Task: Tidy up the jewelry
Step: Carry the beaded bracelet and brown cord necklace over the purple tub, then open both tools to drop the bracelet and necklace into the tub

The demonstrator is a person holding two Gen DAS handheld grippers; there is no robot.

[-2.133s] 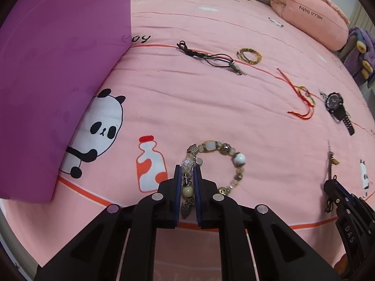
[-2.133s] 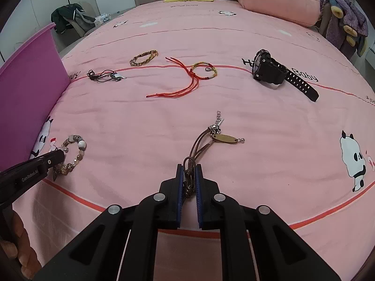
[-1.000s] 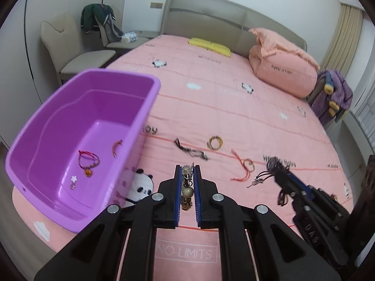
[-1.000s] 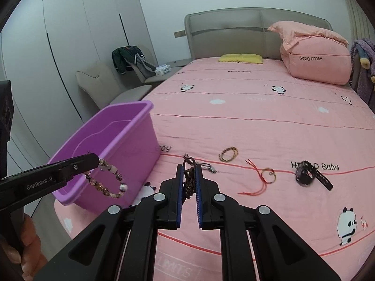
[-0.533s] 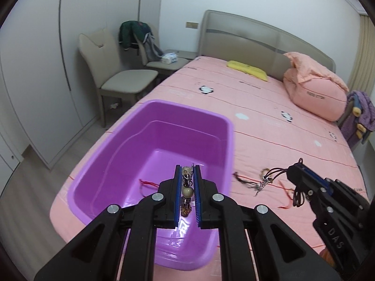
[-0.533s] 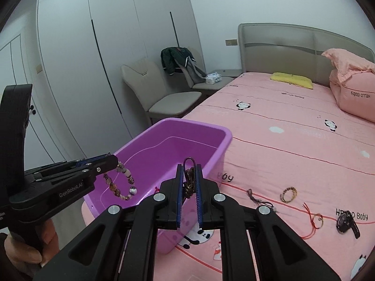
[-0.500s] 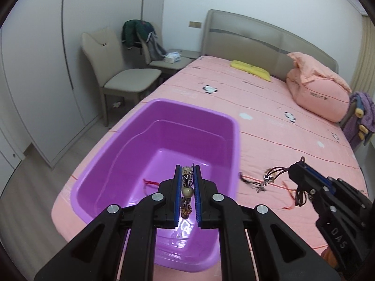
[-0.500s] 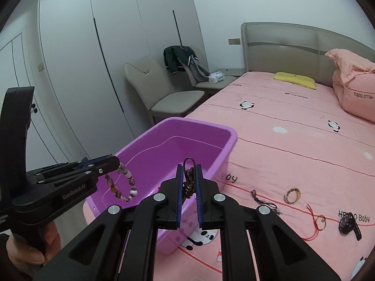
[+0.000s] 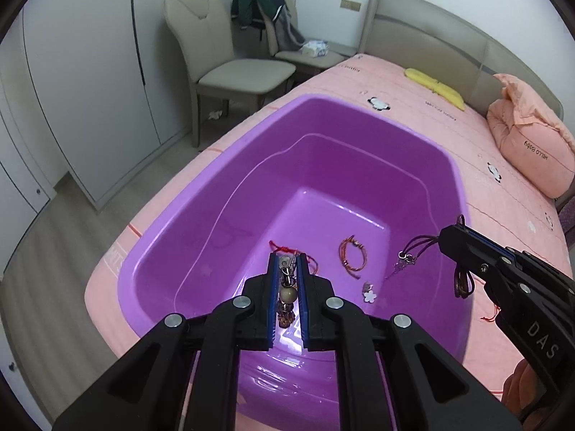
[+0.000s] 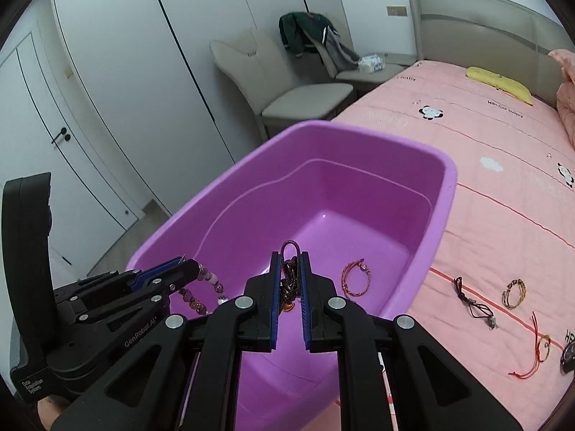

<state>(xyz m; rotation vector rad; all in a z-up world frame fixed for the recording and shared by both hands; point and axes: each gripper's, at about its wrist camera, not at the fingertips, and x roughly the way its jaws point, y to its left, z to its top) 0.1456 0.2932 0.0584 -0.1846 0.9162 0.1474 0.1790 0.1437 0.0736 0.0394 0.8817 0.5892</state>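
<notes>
Left wrist view: I had the left gripper (image 9: 286,265) over the tub (image 9: 461,194), its jaws clamped on the bead bracelet (image 9: 287,296), which hung above the tub floor. I judged this to be the drop step, and the next move called only for parting the jaws so the bracelet fell clear. On the floor below lay a red cord (image 9: 284,250), a copper bangle (image 9: 353,258) and a small flower charm (image 9: 369,293). My right gripper (image 9: 445,239) came in from the right, inside the rim, with its cord necklace (image 9: 413,251) dangling over the floor.

Right wrist view: its jaws were clamped on the necklace (image 10: 289,282), held above the tub's (image 10: 447,194) near half, with the left gripper (image 10: 192,269) and its bracelet (image 10: 208,285) just beside it on the left. The two grippers sat close, so I thought any spreading should go outward, away from each other. The rim was well below both, and the far half stood open. On the bed (image 10: 503,215) a black cord (image 10: 474,303), a braided band (image 10: 514,292) and a red string (image 10: 535,350) waited.
</notes>
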